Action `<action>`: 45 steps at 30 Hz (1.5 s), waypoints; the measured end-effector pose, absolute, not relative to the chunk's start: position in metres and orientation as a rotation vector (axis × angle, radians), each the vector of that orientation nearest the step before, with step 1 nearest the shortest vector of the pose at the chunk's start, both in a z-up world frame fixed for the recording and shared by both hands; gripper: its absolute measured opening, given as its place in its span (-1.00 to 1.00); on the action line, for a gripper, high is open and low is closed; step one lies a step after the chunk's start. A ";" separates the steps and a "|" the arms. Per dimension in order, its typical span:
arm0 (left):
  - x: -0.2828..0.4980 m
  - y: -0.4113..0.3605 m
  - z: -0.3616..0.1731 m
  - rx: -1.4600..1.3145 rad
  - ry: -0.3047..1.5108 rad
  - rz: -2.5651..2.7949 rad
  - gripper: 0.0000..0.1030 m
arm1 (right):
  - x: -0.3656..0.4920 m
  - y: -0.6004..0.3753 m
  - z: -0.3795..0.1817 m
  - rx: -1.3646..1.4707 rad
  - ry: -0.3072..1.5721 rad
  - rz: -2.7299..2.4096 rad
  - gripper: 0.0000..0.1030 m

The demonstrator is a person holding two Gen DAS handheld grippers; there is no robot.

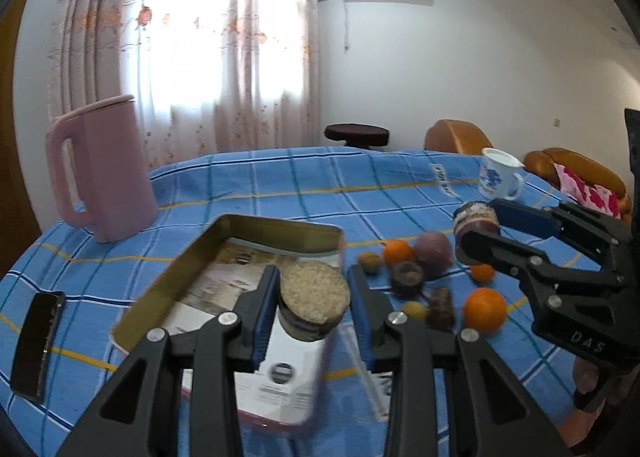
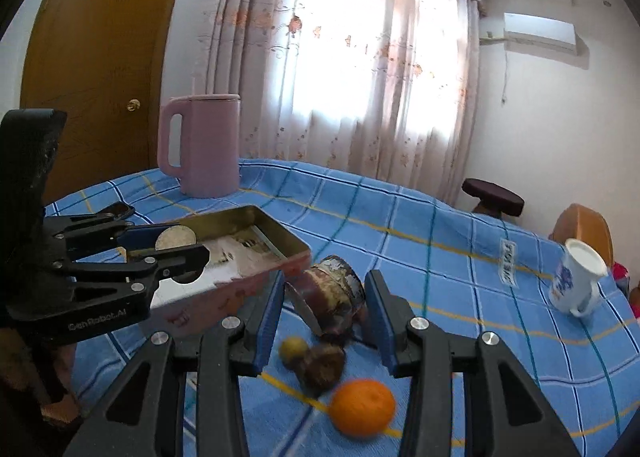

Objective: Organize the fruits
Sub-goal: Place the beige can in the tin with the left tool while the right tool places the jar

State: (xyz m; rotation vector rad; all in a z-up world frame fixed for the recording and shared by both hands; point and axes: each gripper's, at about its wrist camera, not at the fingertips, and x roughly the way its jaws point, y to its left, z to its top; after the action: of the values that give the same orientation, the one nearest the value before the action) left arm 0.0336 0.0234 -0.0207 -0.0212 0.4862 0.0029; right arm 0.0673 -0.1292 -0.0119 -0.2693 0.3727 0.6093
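L gripper clamped on round beige-topped piece, held over open tin prob for dropping in; R gripper shut on brown item just right of tin, loose oranges further right.

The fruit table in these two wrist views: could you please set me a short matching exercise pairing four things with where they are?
Things:
1. pink jug
2. open tin
3. white mug
4. phone

Places:
A. beside the fruit pile, under the left hand-held gripper
B. far right of the cloth, near the sofa
C. lying flat at the near left edge
D. upright at the far left, before the curtain

Pairs: 1-D, 2-A, 3-B, 4-C
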 end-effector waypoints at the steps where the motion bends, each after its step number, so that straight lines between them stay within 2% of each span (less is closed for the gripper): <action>1: 0.034 0.029 -0.019 -0.022 0.482 0.016 -0.30 | 0.068 -0.123 -0.011 -0.277 0.370 0.615 -0.15; 15: 0.042 0.074 -0.021 -0.042 0.499 0.097 -0.30 | 0.074 -0.060 -0.018 -0.357 0.355 0.671 -0.15; 38: 0.035 0.104 -0.031 -0.093 0.504 0.161 -0.30 | 0.084 -0.012 -0.051 -0.430 0.456 0.788 -0.15; 44: 0.035 0.104 -0.032 -0.097 0.507 0.156 -0.30 | 0.081 -0.005 -0.055 -0.457 0.482 0.834 -0.11; 45: 0.035 0.103 -0.032 -0.097 0.507 0.156 -0.30 | 0.081 -0.004 -0.054 -0.459 0.478 0.831 -0.03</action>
State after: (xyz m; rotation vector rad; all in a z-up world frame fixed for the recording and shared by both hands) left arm 0.0346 0.1033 -0.0318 -0.0973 0.5072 0.1557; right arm 0.0805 -0.0045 -0.0545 -0.4589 0.4784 0.8309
